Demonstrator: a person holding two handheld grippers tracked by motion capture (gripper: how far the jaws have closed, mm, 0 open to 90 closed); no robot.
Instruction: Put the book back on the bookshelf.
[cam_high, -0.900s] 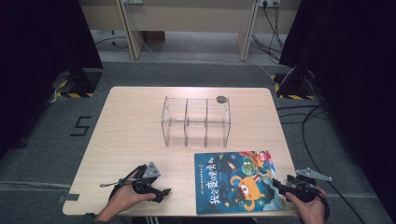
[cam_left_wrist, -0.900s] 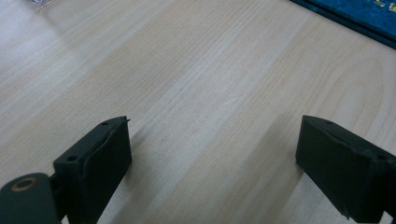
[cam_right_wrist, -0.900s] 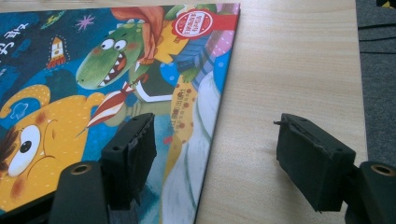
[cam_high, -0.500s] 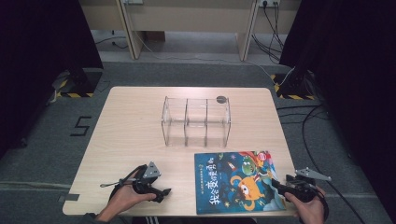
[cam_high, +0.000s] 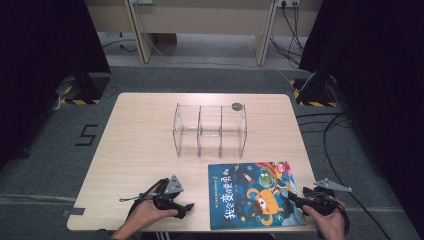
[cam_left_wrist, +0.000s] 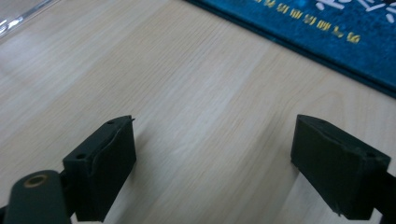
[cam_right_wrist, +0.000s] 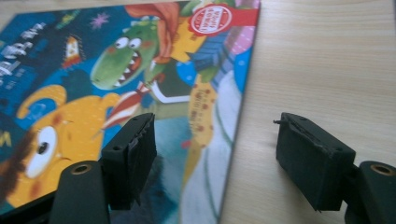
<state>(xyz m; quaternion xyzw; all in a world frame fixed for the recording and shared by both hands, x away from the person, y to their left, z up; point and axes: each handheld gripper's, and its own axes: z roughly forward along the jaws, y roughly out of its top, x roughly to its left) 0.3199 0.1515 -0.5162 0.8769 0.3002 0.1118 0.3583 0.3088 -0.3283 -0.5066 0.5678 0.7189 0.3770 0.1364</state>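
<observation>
Lying flat on the pale wooden desk (cam_high: 140, 130), the picture book (cam_high: 252, 192) is occupying the lower right of the high view, cover up, with its near edge almost at the desk's front edge. Its long axis is running from the bottom of the frame toward the top, leaning slightly to the right, so the top of the cover with the red round sticker is pointing toward the clear three-compartment organizer (cam_high: 210, 130), which is standing upright at the middle of the desk just beyond the book's far edge. The white title characters are running down the book's left side, and the spine seems to be along that left edge, though it is too small to be sure. The right tool (cam_high: 300, 201) is sitting at the lower right of the high view, at the book's lower right corner; in the right gripper view its jaws are standing wide apart and straddling the book's edge, one over the printed cover, the other over bare wood, pressing on nothing. The left tool (cam_high: 186, 207) is resting at the lower middle-left of the high view, near the book's left edge but apart from it; in the left gripper view its jaws are also gaping wide over bare wood, the book's dark blue edge crossing the upper right.
</observation>
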